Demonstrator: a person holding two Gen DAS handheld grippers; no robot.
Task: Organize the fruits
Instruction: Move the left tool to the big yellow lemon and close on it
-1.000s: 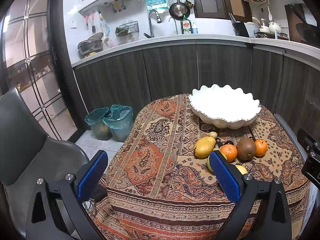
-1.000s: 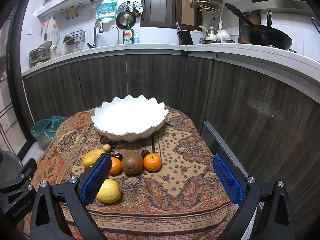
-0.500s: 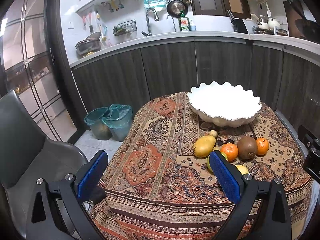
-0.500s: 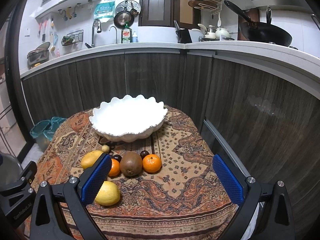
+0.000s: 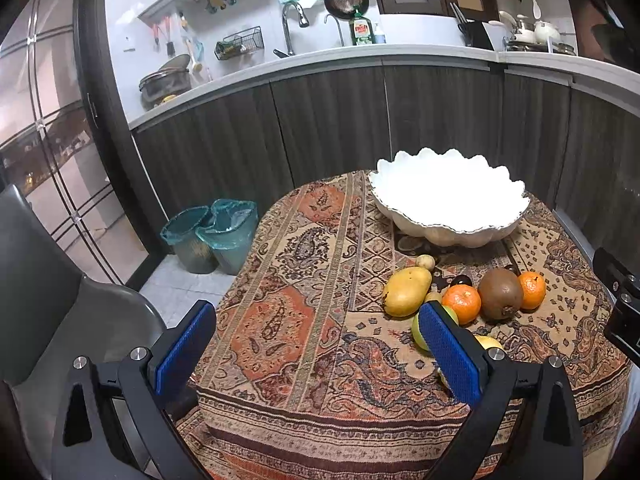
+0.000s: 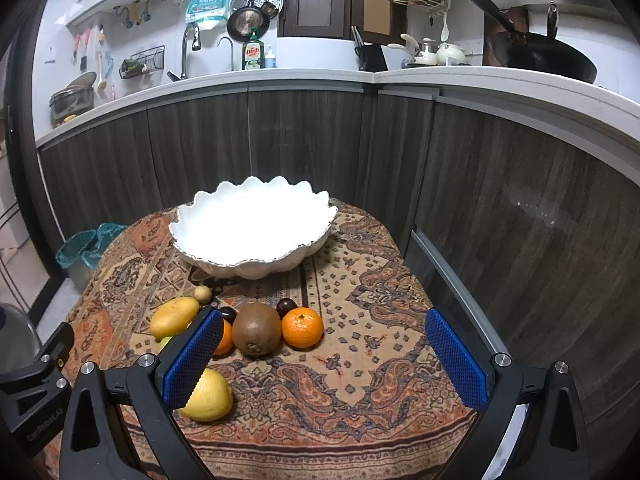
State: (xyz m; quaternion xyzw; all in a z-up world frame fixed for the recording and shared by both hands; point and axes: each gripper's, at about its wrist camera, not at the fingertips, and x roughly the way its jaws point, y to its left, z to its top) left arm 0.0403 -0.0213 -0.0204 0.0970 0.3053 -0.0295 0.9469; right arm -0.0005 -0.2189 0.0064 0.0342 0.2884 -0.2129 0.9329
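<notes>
Patterned cloth (image 6: 360, 364) in orange, tan and brown is seen covering the small counter on which the fruit is laid, with dark wood-grain cabinets (image 6: 304, 148) and a white worktop behind it.

Nearest the camera, the left gripper (image 5: 316, 354) is held above the near edge of the cloth, its blue-padded jaws spread wide and nothing held between them. The right gripper (image 6: 324, 358) is likewise held low over the cloth with its jaws wide apart and empty.

A yellow lemon (image 6: 208, 396) is found closest, partly hidden behind the left pad of the right gripper. A green fruit (image 5: 418, 332) is glimpsed just behind the right pad of the left gripper. Slightly farther, a row of fruit is laid across the cloth: a yellow mango (image 6: 174, 317), a tangerine (image 5: 462, 303) partly covered in the right wrist view, a brown kiwi (image 6: 257, 329) and a second tangerine (image 6: 302, 328). The kiwi and the second tangerine are seen between the jaws of the right gripper but well ahead of them. Two small dark fruits (image 6: 286, 307) are tucked behind the row, and a small pale round fruit (image 6: 202, 293) is placed just beyond the mango.

Farther still, a white scalloped bowl (image 6: 256, 268) is set on the cloth with no fruit visible in it. Two bins with teal liners (image 5: 216, 236) are seen on the floor to the left.
</notes>
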